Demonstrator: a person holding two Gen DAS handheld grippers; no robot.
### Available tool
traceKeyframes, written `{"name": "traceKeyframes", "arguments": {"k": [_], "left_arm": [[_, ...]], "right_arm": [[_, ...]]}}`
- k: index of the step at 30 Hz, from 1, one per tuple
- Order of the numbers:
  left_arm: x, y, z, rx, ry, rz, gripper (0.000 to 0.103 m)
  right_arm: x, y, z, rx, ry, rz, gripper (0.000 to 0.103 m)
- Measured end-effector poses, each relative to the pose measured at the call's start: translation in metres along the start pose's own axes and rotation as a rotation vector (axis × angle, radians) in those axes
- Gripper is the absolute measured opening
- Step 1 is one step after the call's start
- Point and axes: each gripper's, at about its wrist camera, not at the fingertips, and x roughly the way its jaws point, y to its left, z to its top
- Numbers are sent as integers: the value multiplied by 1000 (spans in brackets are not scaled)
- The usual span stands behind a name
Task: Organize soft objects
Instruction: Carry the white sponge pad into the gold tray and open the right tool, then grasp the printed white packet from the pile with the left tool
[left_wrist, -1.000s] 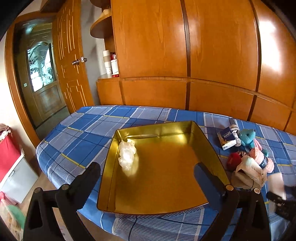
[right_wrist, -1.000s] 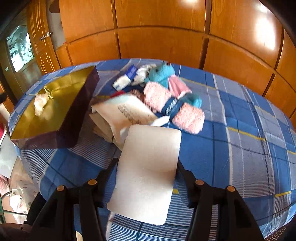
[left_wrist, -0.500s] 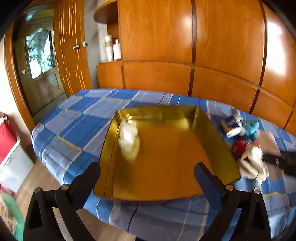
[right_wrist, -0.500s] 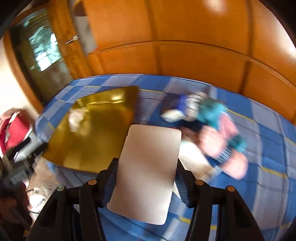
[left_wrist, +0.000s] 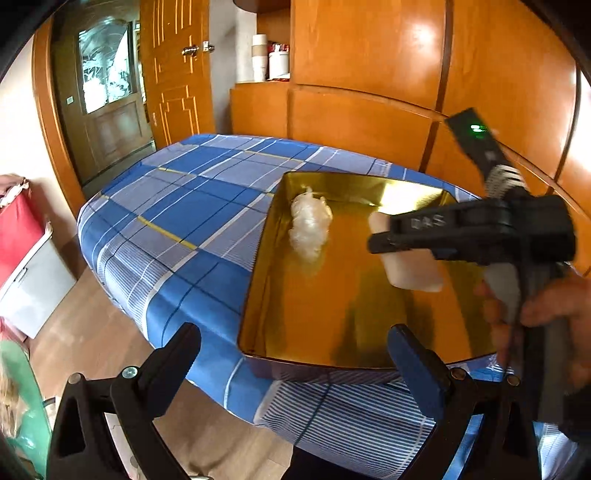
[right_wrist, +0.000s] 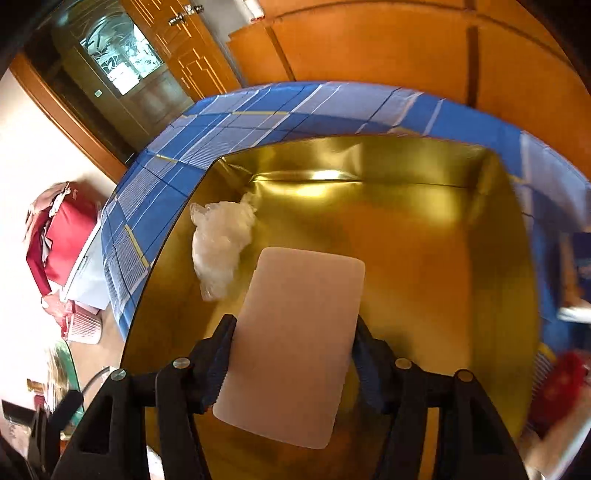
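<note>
A gold tray (left_wrist: 258, 258) sits on the blue plaid cloth; it also shows in the right wrist view (right_wrist: 517, 258). A crumpled clear plastic bag (left_wrist: 309, 223) lies in its far left corner, also in the right wrist view (right_wrist: 221, 243). My right gripper (right_wrist: 295, 328) is shut on a pale pink foam pad (right_wrist: 295, 343) and holds it over the tray; from the left wrist view the right gripper (left_wrist: 384, 236) and the pad (left_wrist: 413, 266) hang above the tray's right half. My left gripper (left_wrist: 295, 354) is open and empty at the tray's near edge.
The table (left_wrist: 177, 206) is covered by the plaid cloth. A wooden cabinet wall (left_wrist: 369, 55) and a door (left_wrist: 173, 66) stand behind. A red bag on a white box (left_wrist: 22, 243) sits on the floor at left. A red soft object (right_wrist: 561, 384) shows at the right edge.
My right gripper has carried the foam pad left from the pile of soft things to above the tray. The left gripper's view has swung left; the pile is out of it.
</note>
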Motion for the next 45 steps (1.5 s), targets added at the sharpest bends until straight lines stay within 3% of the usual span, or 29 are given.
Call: {"name": "traceKeyframes", "arguments": {"k": [6, 12, 16, 20, 28, 33, 39, 42, 45], "left_arm": [[6, 2, 0, -4, 11, -7, 102], [0, -10, 6, 11, 3, -42, 102], [-6, -30, 11, 67, -20, -79, 102], [-13, -57, 16, 120, -24, -184, 102], [-37, -147, 15, 378, -37, -418, 101], [-37, -204, 5, 502, 22, -530, 100], [-18, -264, 1, 646, 83, -517, 103], [4, -272, 13, 572, 186, -548, 101], [20, -264, 22, 420, 331, -620, 91]], "right_arm": [[-6, -1, 1, -7, -28, 33, 84], [-49, -18, -7, 11, -119, 29, 84], [-101, -41, -28, 5, -225, -44, 84], [-148, -81, -59, 52, -297, -112, 84], [-226, -200, -136, 274, -369, -304, 84], [-247, -259, -175, 396, -377, -374, 84], [-247, -300, -203, 498, -397, -374, 84], [-252, -304, -205, 511, -425, -358, 84], [-253, -303, -204, 507, -434, -344, 84]]}}
